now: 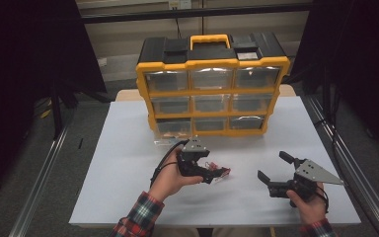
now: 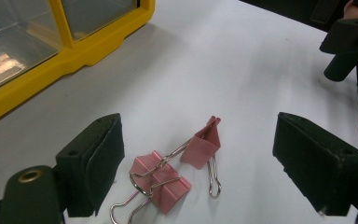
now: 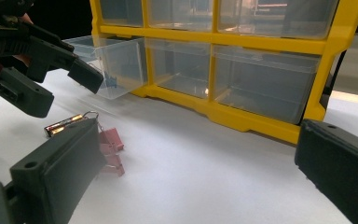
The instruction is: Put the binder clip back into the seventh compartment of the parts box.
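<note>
two pink binder clips (image 2: pixel 175 170) with silver wire handles, lying on the white table (image 1: pixel 128 148), touching each other; one clip flat, the other tipped up on its edge. located near the table's middle, in front of the yellow drawer cabinet (image 1: pixel 212 89) and well short of it. seen also low and pink in the right gripper view (image 3: pixel 111 151), just beside a small battery (image 3: pixel 65 124).

left gripper (image 1: pixel 217 174) held in the left hand (image 1: pixel 170 180), angled down over the clips, pointing right, jaws spread wide with the clips between them and no pad touching. in its own view, black padded fingers (image 2: pixel 100 163) flanking the clips on either side.

right gripper (image 1: pixel 271 173) held in the right hand (image 1: pixel 306 205) at the near right, level above the table, pointing left toward the clips, jaws wide apart, nothing between them.

bottom-left drawer (image 3: pixel 107 65) of the cabinet pulled out, clear plastic.
</note>
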